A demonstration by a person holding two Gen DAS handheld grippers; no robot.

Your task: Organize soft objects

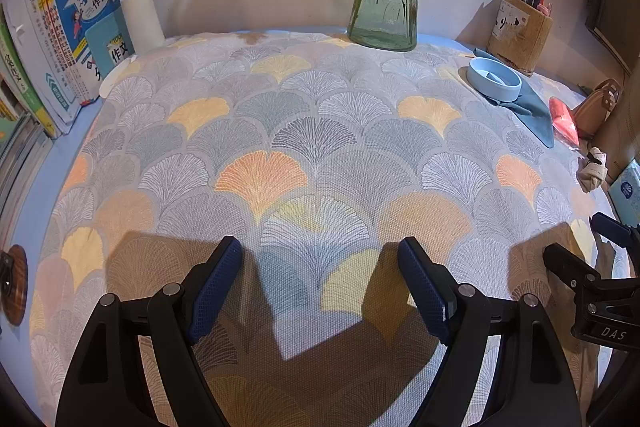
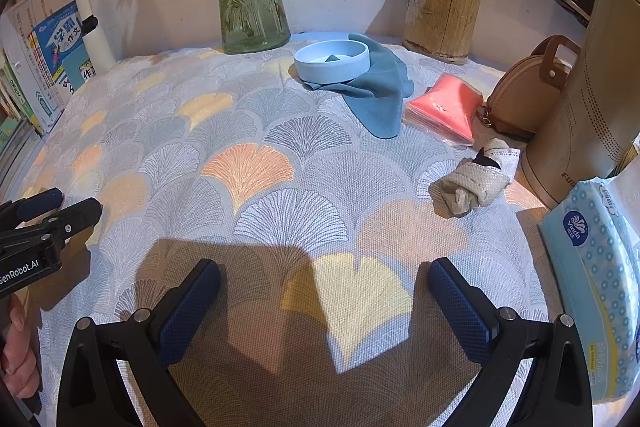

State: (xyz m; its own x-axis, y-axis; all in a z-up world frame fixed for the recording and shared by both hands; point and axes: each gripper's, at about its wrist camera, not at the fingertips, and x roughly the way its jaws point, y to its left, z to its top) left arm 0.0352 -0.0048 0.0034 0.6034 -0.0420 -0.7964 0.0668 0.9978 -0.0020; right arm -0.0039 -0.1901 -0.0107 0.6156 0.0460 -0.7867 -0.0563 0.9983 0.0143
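Your left gripper and right gripper both hang wide open over the patterned tablecloth, holding nothing. The blue cloth lies under the blue dish; pink pack and knotted beige cloth lie to its right.

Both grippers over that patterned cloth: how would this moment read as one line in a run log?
left gripper: open, empty | right gripper: open, empty | blue cloth: under bowl | knotted socks: untouched
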